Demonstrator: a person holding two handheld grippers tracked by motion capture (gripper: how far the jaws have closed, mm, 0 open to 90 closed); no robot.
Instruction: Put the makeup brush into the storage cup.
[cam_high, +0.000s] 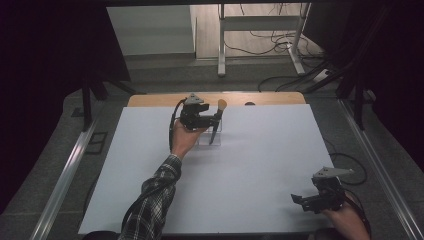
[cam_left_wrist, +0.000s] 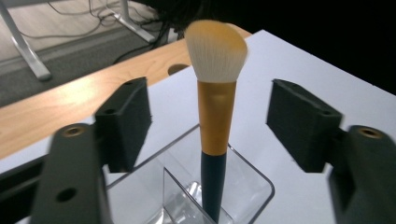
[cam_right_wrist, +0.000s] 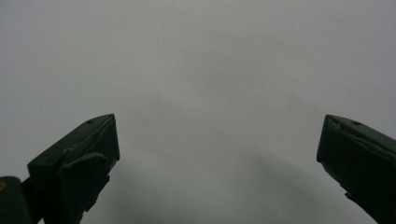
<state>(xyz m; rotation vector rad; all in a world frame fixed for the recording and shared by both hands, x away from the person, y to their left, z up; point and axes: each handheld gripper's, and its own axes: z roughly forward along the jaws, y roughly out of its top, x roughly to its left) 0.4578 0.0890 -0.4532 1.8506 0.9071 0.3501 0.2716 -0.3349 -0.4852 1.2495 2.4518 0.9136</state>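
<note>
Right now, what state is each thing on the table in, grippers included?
Brush: upright in the holder, bristles up, not gripped.
Holder: clear, upright on the table, brush inside one compartment.
Left gripper: open, jaws either side of the brush, apart from it.
Right gripper: open, holding nothing, low over the table's near right corner.

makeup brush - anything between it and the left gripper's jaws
Nothing visible does. The left gripper is open, one jaw on each side of the makeup brush, with clear gaps to the gold handle. The brush stands upright in the clear holder.
</note>
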